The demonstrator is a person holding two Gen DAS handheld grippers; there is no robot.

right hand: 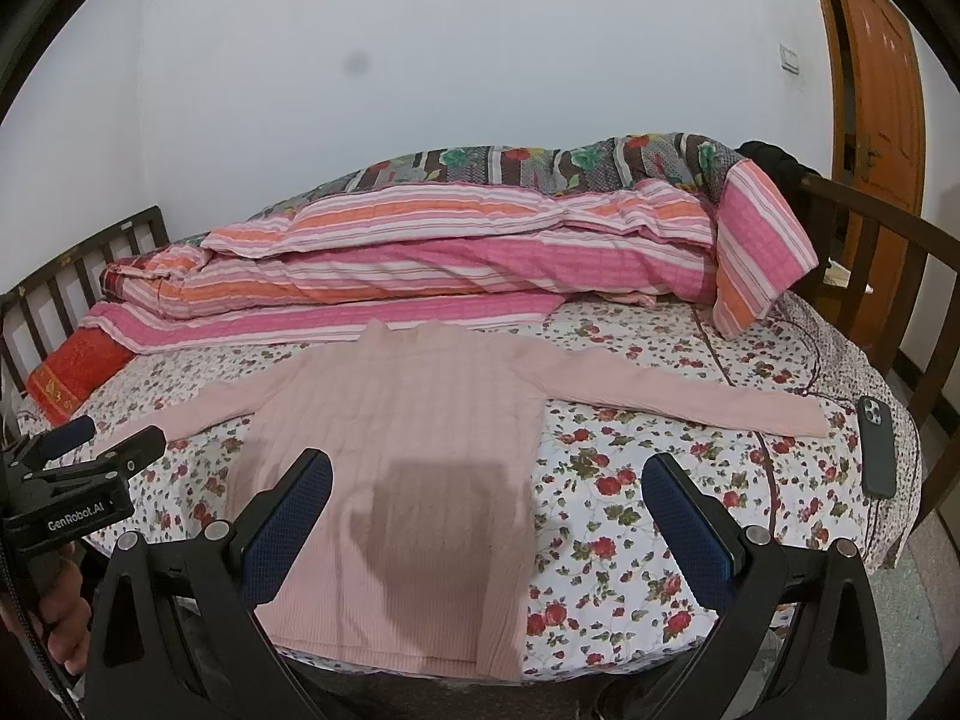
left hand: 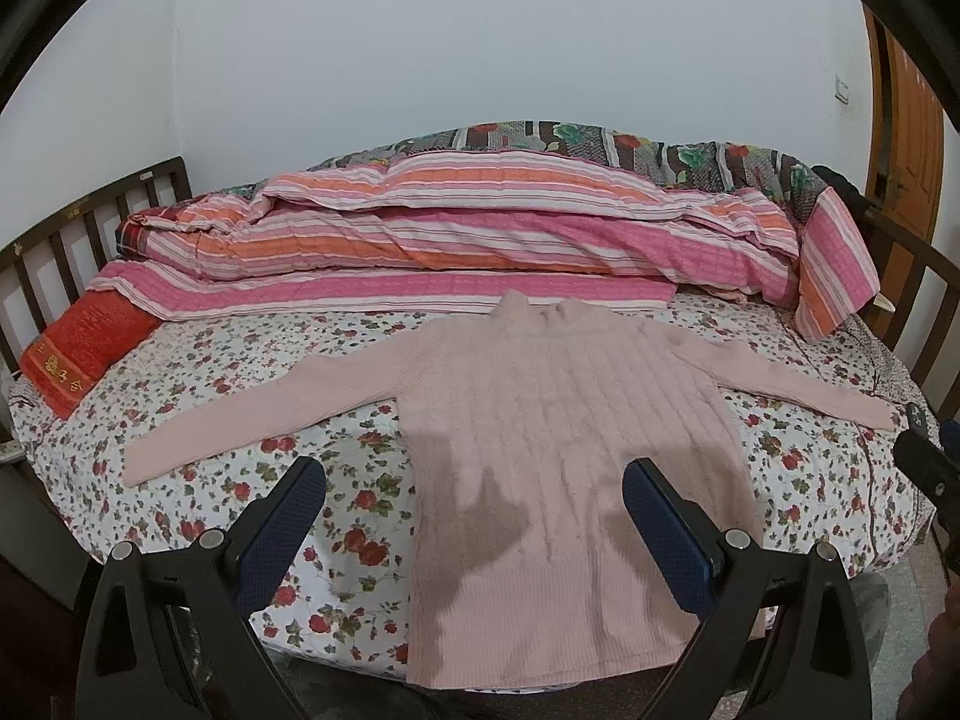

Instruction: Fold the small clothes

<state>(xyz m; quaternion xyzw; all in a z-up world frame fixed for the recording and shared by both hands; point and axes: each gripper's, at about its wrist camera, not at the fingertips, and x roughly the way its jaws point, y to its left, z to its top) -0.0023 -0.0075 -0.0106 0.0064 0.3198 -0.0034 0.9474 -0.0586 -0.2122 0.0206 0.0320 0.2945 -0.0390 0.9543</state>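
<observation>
Pale pink ribbed knit sweater with a roll neck [left hand: 564, 450] lies flat on the bed, front up, collar toward the far side, hem at the near edge. Both sleeves spread outward; the sweater's left-hand sleeve runs toward the red cushion, the other reaches toward the phone.

My left gripper [left hand: 474, 492] hovers above the lower body of the sweater, blue-padded fingers [left hand: 282, 531] spread wide, nothing between them. Its shadow falls on the knit.

My right gripper [right hand: 486, 489] hangs likewise over the sweater's right side, one finger above the knit, the other above the sheet; fingers parted, holding nothing. A square shadow sits on the sweater below it.

In the right wrist view I see the left gripper from the side, held by a hand [right hand: 63, 618] at the frame's lower left.

Bed has a white sheet printed with red flowers [right hand: 630, 480]. A pink-and-orange striped quilt [left hand: 480, 228] is heaped along the far side. Red embroidered cushion [left hand: 84, 348] at the slatted dark wooden rail [left hand: 72, 234]. Dark smartphone [right hand: 876, 447] lies on the sheet near the right edge, just beyond the sleeve cuff.
</observation>
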